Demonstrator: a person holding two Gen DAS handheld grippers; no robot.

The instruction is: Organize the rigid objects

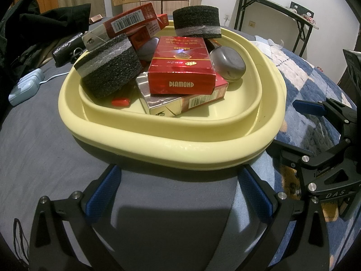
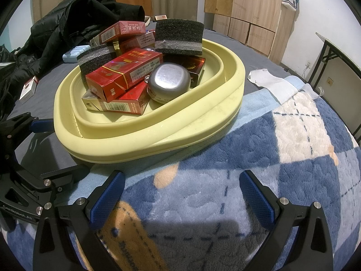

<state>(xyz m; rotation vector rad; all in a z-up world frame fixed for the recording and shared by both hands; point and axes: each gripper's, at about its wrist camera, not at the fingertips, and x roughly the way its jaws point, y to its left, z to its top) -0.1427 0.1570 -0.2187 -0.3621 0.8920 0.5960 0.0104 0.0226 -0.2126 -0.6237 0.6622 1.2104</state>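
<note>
Bed covered by a grey sheet on the left and a blue-and-white checked fleece blanket on the right. Wooden wardrobe doors and a folding table are seen along the white walls. A dark jacket is heaped at the far left of the bed, with a pale blue case near it.

A pale yellow basin is set mid-bed, straddling sheet and blanket edge. It is piled with red cigarette packs; the topmost DIAMOND pack lies flat, its long axis running away from the left camera, printed end facing it. Two black foam blocks are perched on the pile and far rim. A grey oval tin leans against the right inner wall.

Left hand-held gripper: spread wide, empty, just short of the basin's near rim. Right hand-held gripper: spread, empty, over the blanket.
</note>
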